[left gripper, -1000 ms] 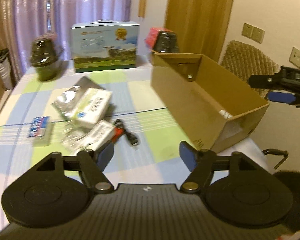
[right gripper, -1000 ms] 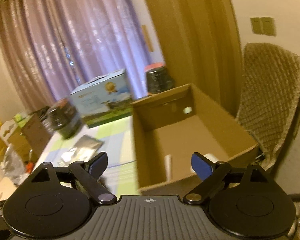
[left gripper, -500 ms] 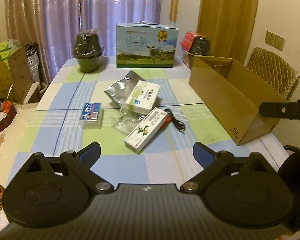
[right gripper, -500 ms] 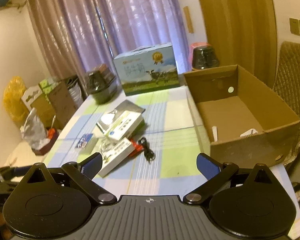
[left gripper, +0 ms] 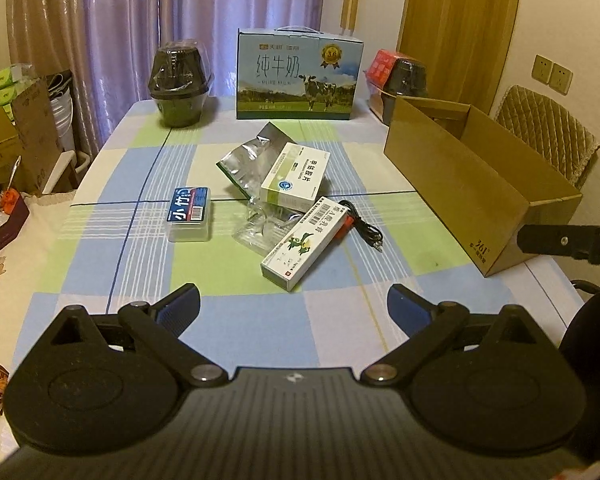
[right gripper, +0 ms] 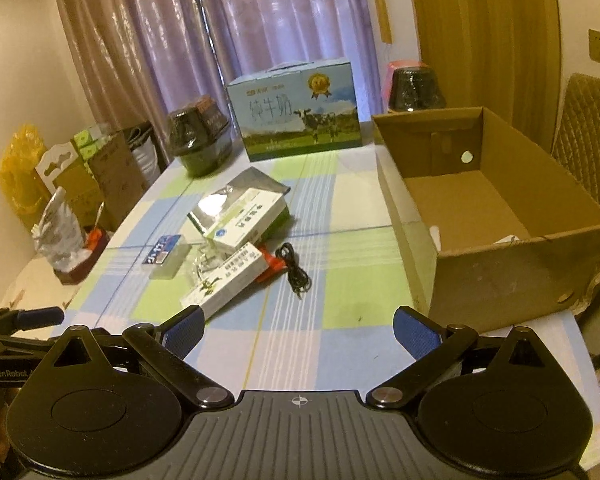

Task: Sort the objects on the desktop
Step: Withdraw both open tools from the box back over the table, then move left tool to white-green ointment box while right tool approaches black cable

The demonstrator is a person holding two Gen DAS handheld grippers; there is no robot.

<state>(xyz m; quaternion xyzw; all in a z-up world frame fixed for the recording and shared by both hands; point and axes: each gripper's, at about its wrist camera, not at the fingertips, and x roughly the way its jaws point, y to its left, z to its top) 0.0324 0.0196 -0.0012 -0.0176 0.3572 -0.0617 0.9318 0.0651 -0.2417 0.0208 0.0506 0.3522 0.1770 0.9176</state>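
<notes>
A pile lies mid-table: a long white box with a green dragon point(left gripper: 305, 243) point(right gripper: 225, 279), a white and green medicine box point(left gripper: 296, 178) point(right gripper: 247, 219) on a silver foil pouch point(left gripper: 245, 157) point(right gripper: 236, 190), crumpled clear plastic point(left gripper: 256, 229), a black cable point(left gripper: 365, 229) point(right gripper: 294, 266) and a clear case with a blue label point(left gripper: 189, 213) point(right gripper: 165, 256). An open cardboard box point(left gripper: 464, 184) point(right gripper: 496, 216) stands at the right, with white items in its near corner. My left gripper point(left gripper: 294, 305) and right gripper point(right gripper: 298, 326) are both open and hold nothing, above the near table edge.
At the back stand a milk carton case point(left gripper: 299, 75) point(right gripper: 296, 111) and two dark wrapped pots point(left gripper: 181, 81) point(left gripper: 404, 80). A quilted chair point(left gripper: 548, 130) is behind the cardboard box. Boxes and bags crowd the floor to the left point(right gripper: 80, 176).
Both grippers have pulled back from the cardboard box toward the near table edge. Their views now take in the whole table. Both jaws have opened wider.
</notes>
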